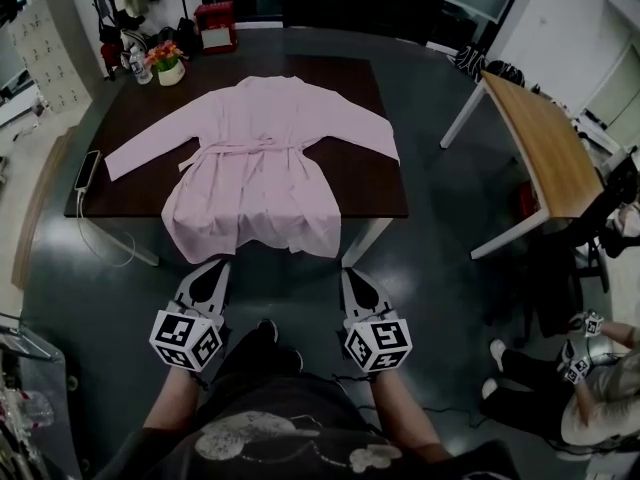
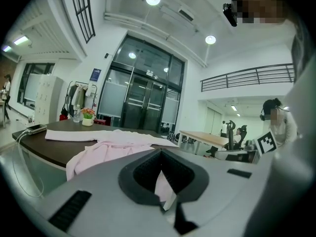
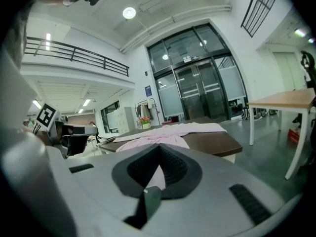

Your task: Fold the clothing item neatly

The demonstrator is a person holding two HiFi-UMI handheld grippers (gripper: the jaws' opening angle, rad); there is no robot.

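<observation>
Head view: you stand at the near edge of the dark table (image 1: pixel 375 188), where the pink robe (image 1: pixel 255 168) lies spread flat, both sleeves stretched out to the sides, the belt (image 1: pixel 245 150) drawn across the waist and the hem (image 1: pixel 250 236) draped over the table's near edge. Your left gripper (image 1: pixel 214 271) and right gripper (image 1: pixel 354 280) hover just short of that hanging hem, each with its jaws pressed together and nothing between them, as both gripper views confirm.

The robe looks light, thin and limp. Expect it to sag, wrinkle and slide over the smooth tabletop rather than hold any shape, and the overhanging hem may drag the rest towards you. A pinch on a single layer of fabric should be enough to lift it. The sleeve cuffs, the shoulders and the two hem corners look like the best places to take hold, one in each gripper, so that the cloth stays taut between them. The loose belt could snag or bunch in a fold.
</observation>
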